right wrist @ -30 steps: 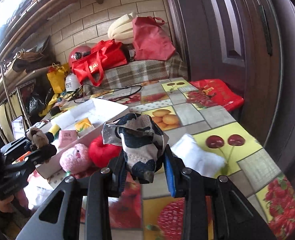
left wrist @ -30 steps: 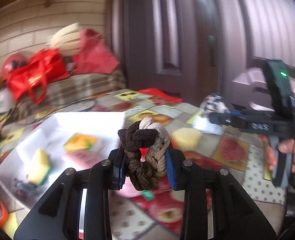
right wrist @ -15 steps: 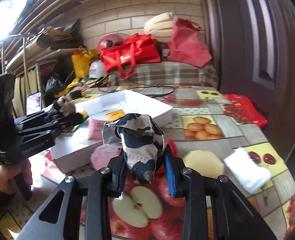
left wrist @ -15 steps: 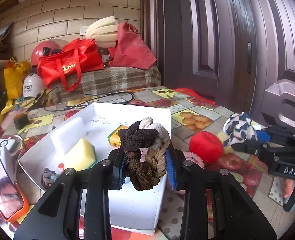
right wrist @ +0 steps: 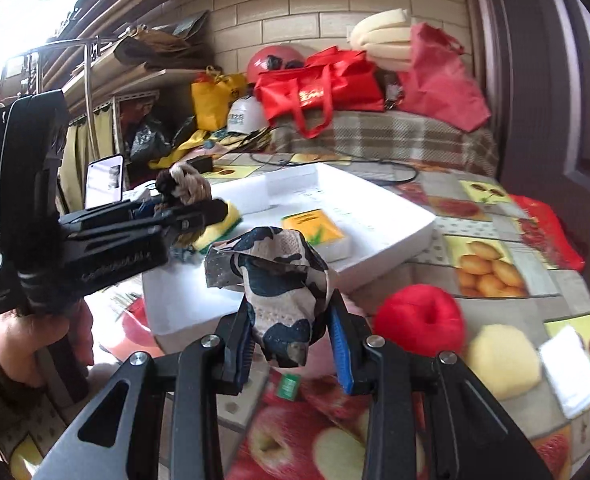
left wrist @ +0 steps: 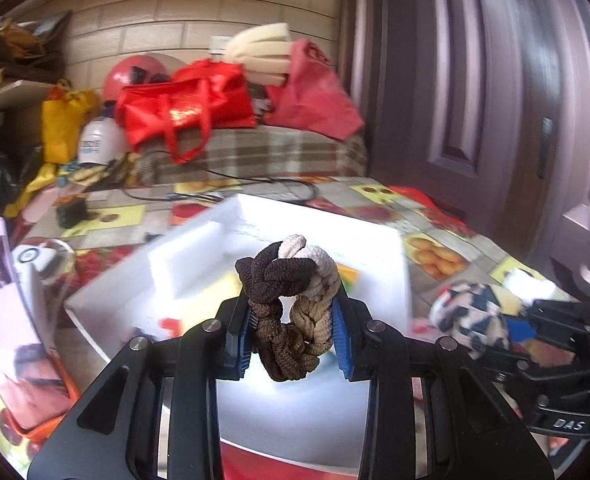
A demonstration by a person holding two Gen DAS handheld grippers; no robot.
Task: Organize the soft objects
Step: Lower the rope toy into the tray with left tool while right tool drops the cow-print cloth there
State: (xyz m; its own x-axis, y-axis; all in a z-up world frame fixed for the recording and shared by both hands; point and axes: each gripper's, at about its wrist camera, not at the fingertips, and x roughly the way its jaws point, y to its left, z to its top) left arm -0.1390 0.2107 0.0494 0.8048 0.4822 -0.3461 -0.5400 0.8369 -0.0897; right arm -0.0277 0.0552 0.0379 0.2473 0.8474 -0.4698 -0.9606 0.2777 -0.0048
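Observation:
My left gripper [left wrist: 293, 344] is shut on a bundle of braided brown and beige hair ties [left wrist: 291, 304], held above the near end of the white tray [left wrist: 399, 264]. In the right wrist view the left gripper [right wrist: 187, 216] hovers over the tray's [right wrist: 391, 236] left side with the ties [right wrist: 185, 186]. My right gripper [right wrist: 291, 344] is shut on a black-and-white patterned cloth [right wrist: 283, 280], just in front of the tray's near edge. The cloth [left wrist: 471, 320] also shows at the right of the left wrist view.
In the tray lie a yellow-green sponge [right wrist: 223, 224] and a yellow-topped pad [right wrist: 315, 228]. On the fruit-print tablecloth sit a red yarn ball [right wrist: 421, 320], a yellow puff [right wrist: 503, 356] and a white folded cloth [right wrist: 575, 364]. A phone [right wrist: 105, 180] stands left; red bags [right wrist: 319, 84] behind.
My left gripper has moved forward over the tray with the hair ties. My right gripper has swung left toward the tray's near edge with the cloth. Both stay shut.

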